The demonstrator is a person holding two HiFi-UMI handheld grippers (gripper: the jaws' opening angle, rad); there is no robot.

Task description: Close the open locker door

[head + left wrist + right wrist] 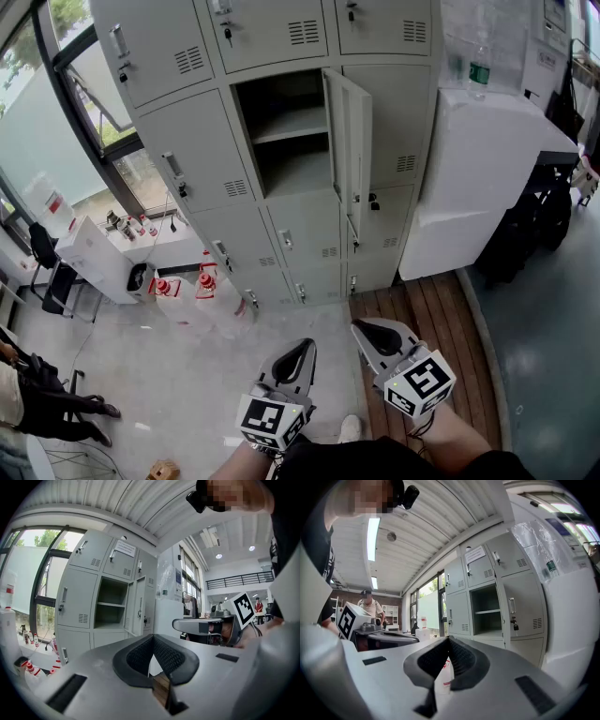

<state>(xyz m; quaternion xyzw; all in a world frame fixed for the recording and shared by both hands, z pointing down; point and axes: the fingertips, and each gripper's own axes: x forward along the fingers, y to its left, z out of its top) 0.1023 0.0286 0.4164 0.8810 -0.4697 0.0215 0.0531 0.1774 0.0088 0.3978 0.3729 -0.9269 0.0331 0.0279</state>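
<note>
The grey locker bank fills the top of the head view. One middle compartment (283, 131) stands open and shows a shelf. Its door (348, 150) is swung out toward me, hinged on the right, with keys hanging at its lock. My left gripper (302, 347) and right gripper (363, 328) hover low over the floor, well short of the lockers. Both are shut with nothing between the jaws. The open compartment (111, 604) and door (139, 606) lie beyond my left gripper (152, 637). Compartment (487, 611) and door (518, 609) also show past my right gripper (449, 639).
A big white block (478, 169) with a bottle (478, 70) on top stands right of the lockers. A wooden platform (422, 309) lies under it. Red-capped bottles (183, 281) and a white box (89, 258) sit on the floor at left. A person (37, 403) stands at far left.
</note>
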